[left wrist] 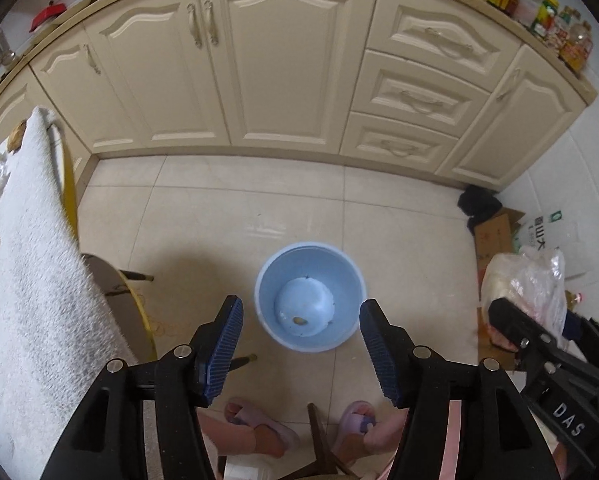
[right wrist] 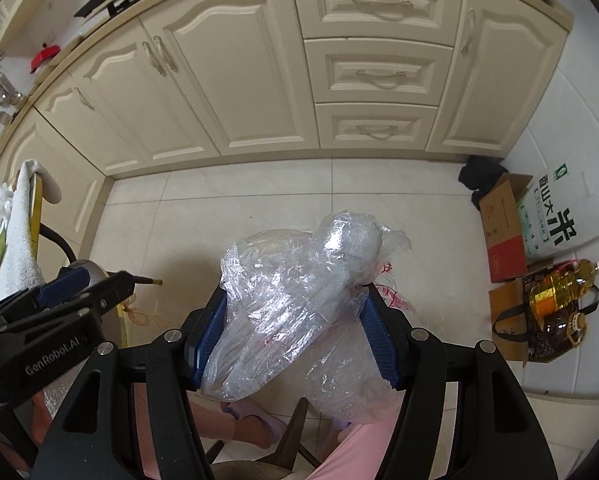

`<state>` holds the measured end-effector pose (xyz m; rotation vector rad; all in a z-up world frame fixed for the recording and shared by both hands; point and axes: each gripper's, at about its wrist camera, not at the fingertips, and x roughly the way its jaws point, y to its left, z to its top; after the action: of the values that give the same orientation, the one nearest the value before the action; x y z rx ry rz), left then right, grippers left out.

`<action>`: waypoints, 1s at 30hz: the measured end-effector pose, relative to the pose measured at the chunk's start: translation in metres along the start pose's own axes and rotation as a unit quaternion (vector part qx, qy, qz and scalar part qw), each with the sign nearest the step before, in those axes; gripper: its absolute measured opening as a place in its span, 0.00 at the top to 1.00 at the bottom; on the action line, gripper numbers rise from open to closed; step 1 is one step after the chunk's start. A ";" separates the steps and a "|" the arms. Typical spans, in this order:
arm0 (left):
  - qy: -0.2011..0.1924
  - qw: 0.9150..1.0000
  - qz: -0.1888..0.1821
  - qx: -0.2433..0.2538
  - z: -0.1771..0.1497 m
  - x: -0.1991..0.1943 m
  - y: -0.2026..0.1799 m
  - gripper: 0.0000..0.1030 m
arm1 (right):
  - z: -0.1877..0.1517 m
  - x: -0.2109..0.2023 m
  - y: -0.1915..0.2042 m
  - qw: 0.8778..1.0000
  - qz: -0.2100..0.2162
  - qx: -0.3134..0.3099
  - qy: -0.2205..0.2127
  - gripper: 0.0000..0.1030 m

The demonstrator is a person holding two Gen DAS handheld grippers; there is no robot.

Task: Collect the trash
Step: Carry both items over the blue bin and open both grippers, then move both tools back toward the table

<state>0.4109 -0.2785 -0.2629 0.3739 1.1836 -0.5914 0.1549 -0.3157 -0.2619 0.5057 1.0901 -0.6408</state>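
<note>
- A crumpled clear plastic bag (right wrist: 299,300) fills the centre of the right wrist view, bulging up and over the fingers; faint red print shows on the film at its right edge. In the left wrist view the same bag appears at the right edge, beside the other tool.
- The right gripper (right wrist: 293,332) grasps that bag — both blue ribbed pads (right wrist: 379,344) press into the plastic from either side.
- A light blue bin (left wrist: 309,296) stands on the floor in the middle of the left wrist view, its mouth facing the camera; a small yellowish scrap (left wrist: 298,321) lies on its bottom.
- The left gripper (left wrist: 299,344) hangs above the bin with its fingers spread and nothing between them — released, the bin visible through the gap.
- Pale floor tiles (left wrist: 219,216) surround the bin; below it, at the bottom of the frame, a person's feet in lilac slippers (left wrist: 259,428) flank a dark wooden chair leg (left wrist: 319,440).
- A white towel (left wrist: 31,280) drapes over a yellow-rimmed edge along the left side of the left wrist view.
- Cream cabinets (left wrist: 275,64) with curved handles run across the top of both views.
- At the right of the right wrist view, against the wall: a cardboard box (right wrist: 503,232), a white rice sack (right wrist: 559,216) with green print, and a bottle of yellow oil (right wrist: 563,284) lying in a dark bag.
</note>
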 end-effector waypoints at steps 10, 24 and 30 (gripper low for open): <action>-0.013 1.000 0.017 -0.021 -0.011 -0.021 0.007 0.43 | 0.014 0.002 0.038 0.999 0.047 -0.026 -0.008 0.31; 0.000 1.000 0.004 -0.024 -0.024 -0.023 0.017 0.41 | 0.013 -0.004 0.017 1.000 0.026 0.014 -0.005 0.12; -0.004 1.000 0.001 -0.017 -0.026 -0.030 0.019 0.41 | 0.010 -0.008 0.012 1.000 0.018 0.016 -0.005 0.12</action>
<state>0.3948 -0.2418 -0.2444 0.3431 1.1840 -0.5708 0.1674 -0.3117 -0.2504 0.5482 1.0611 -0.6282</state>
